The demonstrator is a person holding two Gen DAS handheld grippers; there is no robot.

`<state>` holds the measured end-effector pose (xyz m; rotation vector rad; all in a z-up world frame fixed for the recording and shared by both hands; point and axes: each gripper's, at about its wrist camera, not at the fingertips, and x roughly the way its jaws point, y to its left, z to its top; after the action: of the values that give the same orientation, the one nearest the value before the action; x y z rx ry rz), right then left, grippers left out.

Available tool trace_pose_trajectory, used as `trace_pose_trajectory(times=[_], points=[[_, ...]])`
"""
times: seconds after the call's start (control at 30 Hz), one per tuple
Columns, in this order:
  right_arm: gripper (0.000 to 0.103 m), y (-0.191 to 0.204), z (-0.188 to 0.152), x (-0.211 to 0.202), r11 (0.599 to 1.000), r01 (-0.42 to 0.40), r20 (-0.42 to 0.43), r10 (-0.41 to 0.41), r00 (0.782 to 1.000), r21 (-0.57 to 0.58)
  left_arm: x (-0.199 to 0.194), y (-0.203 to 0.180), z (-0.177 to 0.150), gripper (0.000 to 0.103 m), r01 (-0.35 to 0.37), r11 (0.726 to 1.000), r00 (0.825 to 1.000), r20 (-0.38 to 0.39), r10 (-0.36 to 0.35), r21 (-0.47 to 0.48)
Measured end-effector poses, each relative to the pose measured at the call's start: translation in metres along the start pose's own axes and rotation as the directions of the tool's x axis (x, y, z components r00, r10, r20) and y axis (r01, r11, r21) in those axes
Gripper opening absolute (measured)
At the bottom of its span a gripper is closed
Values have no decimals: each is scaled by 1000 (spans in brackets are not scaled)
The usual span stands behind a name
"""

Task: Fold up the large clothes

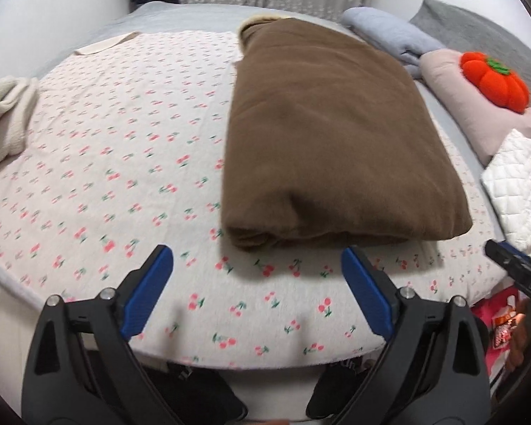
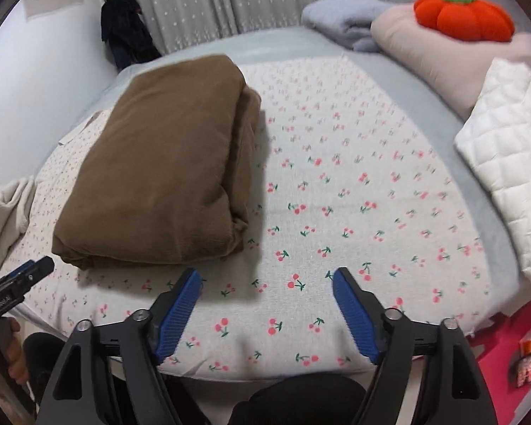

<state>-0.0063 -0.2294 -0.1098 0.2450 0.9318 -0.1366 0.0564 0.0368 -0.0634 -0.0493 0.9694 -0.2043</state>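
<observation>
Both my tongs hang spread and empty, left gripper [image 1: 256,283] and right gripper [image 2: 267,301] near the bed's edge, since the brown garment [image 1: 329,148] lies folded compactly on the cherry-print sheet [image 1: 124,163], seemingly done.

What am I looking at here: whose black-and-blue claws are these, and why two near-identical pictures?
No robot: a person carries a two-finger tool in each hand, each with its own fisheye camera looking along the fingers. One picture comes from the left gripper, the other from the right gripper; each also glimpses the other tool at its edge. Both stand open and hold nothing. On the cherry-print bed cover lies a folded brown fleece blanket. Near the bed's edges sit a cream knitted cloth, an orange plush pumpkin on a pink pillow and a white quilted pad.
</observation>
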Motion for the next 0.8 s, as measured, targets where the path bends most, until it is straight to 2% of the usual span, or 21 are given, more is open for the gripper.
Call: trace_pose_trajectory(times=[0.27, 0.33, 0.47, 0.63, 0.8], points=[[89, 32, -4, -31, 996, 86, 47, -85, 995, -23, -21, -17, -11, 102, -78, 997, 997, -25, 78, 27], [95, 40, -5, -37, 993, 108, 63, -105, 992, -40, -26, -21, -12, 102, -91, 995, 995, -25, 92, 32], [97, 54, -9, -43, 992, 112, 73, -108, 992, -62, -33, -26, -13, 102, -105, 994, 994, -13, 105, 40], [97, 66, -13, -45, 988, 124, 78, -117, 990, -94, -38, -27, -15, 102, -155, 987, 988, 5, 155, 46], [97, 72, -17, -44, 986, 121, 73, -112, 991, -118, -40, -32, -18, 102, -168, 984, 986, 7, 168, 54]])
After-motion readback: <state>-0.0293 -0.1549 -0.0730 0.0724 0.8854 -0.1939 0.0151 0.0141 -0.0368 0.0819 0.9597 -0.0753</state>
